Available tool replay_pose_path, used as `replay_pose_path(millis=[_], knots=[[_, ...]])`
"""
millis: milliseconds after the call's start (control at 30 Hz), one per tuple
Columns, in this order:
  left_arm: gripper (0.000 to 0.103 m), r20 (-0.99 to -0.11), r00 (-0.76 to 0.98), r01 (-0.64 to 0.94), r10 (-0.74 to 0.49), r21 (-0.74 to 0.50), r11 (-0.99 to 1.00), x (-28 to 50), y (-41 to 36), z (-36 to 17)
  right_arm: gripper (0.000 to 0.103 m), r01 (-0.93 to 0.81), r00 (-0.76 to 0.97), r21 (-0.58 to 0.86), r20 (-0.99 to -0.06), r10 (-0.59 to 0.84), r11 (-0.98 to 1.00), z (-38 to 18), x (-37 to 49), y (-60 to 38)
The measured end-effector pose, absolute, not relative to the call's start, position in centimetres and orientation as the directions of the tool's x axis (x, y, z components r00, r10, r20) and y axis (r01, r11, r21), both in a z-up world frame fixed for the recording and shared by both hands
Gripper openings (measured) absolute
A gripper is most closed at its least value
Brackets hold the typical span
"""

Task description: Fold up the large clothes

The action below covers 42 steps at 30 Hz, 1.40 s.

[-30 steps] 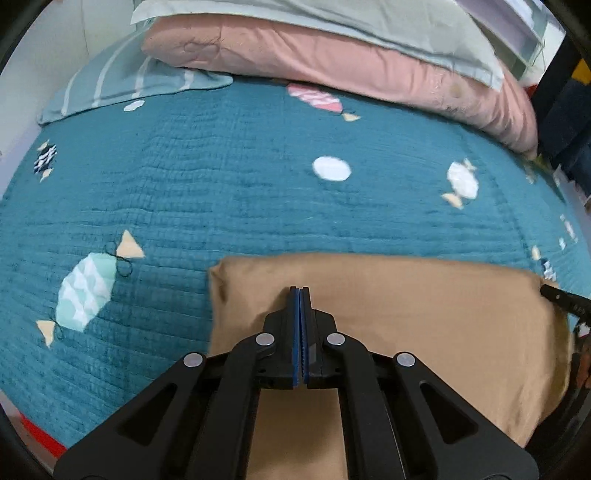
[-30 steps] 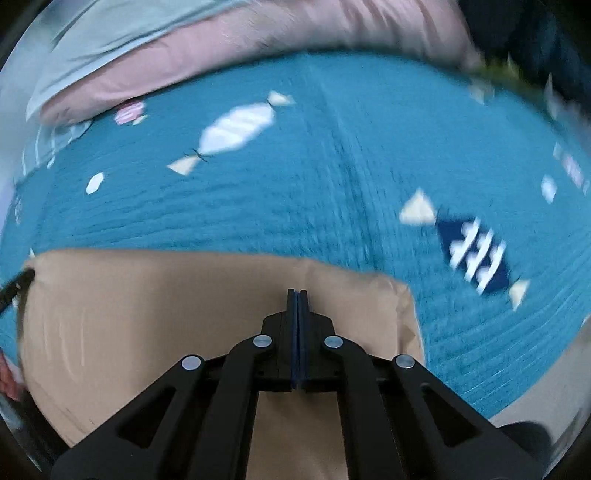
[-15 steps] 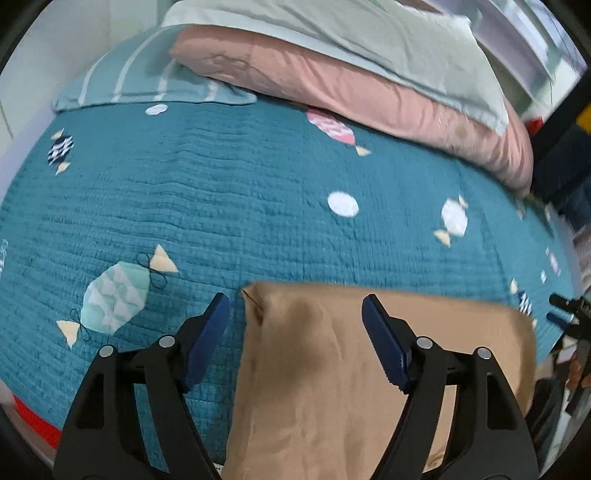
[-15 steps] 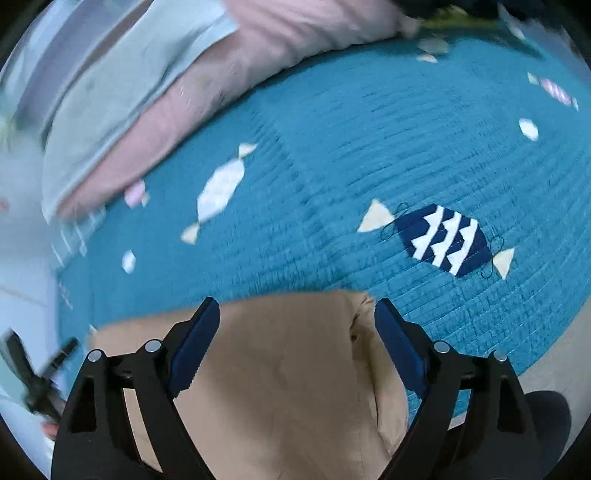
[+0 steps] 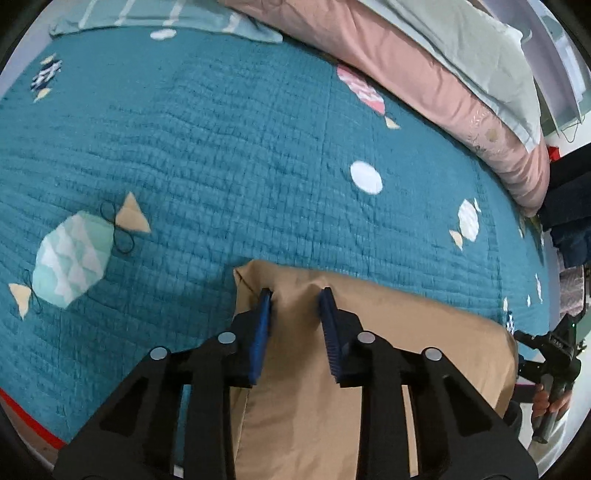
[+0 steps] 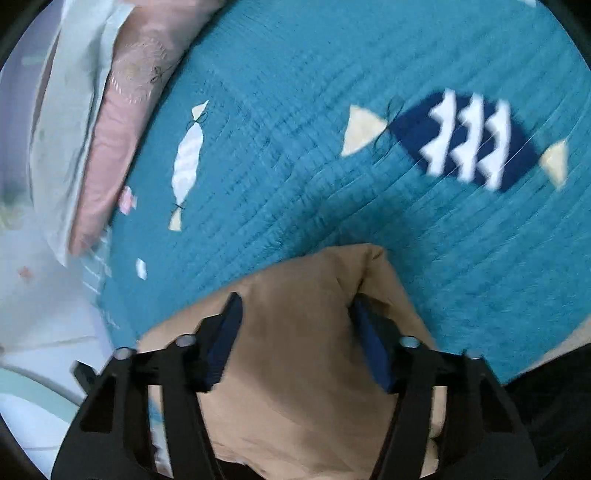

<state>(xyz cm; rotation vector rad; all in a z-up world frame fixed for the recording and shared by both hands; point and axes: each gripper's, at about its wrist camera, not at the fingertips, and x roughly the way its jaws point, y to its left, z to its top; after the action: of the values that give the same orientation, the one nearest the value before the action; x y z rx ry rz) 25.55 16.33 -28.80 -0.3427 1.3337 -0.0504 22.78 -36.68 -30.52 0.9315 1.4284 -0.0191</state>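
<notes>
A tan folded garment (image 5: pixel 388 350) lies on the teal quilted bedspread (image 5: pixel 221 147) at the near edge. My left gripper (image 5: pixel 294 295) points steeply down over the garment's far left corner. Its jaws are closing, with a raised ridge of tan cloth between the blue pads (image 5: pixel 263 314), which still stand apart. My right gripper (image 6: pixel 295 317) straddles the garment's far right corner (image 6: pixel 332 295). Its jaws are closing too, with the bulging cloth between them and a wide gap left. In the left wrist view the right gripper (image 5: pixel 546 350) shows at the far right, held by a hand (image 5: pixel 546 402).
A pink pillow (image 5: pixel 424 81) with a pale grey-green one (image 5: pixel 480 48) on top lies along the head of the bed, next to a striped pillowcase (image 5: pixel 166 14). Dark clothes (image 5: pixel 569 206) hang past the bed's right side. The quilt stretches flat beyond the garment.
Both grippers went from shut to wide open and now stand narrower around the cloth. Each has shifted to a far corner of the garment and rolled; the right view has turned most.
</notes>
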Motion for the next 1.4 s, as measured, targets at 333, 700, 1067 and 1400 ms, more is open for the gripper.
replay_pose_path(millis=[333, 700, 1067, 1400], knots=[[0.006, -0.899, 0.401, -0.171, -0.174, -0.260, 0.950, 26.5, 16.6, -25.6, 0.014, 0.478, 0.367, 0.595, -0.803, 0.469, 0.646, -27.9, 23.0, -37.3], [0.008, -0.915, 0.316, -0.199, -0.249, -0.321, 0.926, 27.5, 19.0, -24.5, 0.014, 0.431, 0.334, 0.559, -0.828, 0.450, 0.708, -27.2, 25.7, -36.1], [0.037, -0.893, 0.185, -0.350, -0.411, -0.451, 0.821, 25.9, 20.0, -29.7, 0.022, 0.452, 0.276, 0.537, -0.844, 0.461, 0.713, -28.6, 26.2, -36.3], [0.020, -0.901, 0.226, -0.333, -0.370, -0.429, 0.840, 26.6, 18.4, -31.0, 0.029, 0.440, 0.271, 0.522, -0.853, 0.447, 0.730, -30.3, 26.7, -35.1]])
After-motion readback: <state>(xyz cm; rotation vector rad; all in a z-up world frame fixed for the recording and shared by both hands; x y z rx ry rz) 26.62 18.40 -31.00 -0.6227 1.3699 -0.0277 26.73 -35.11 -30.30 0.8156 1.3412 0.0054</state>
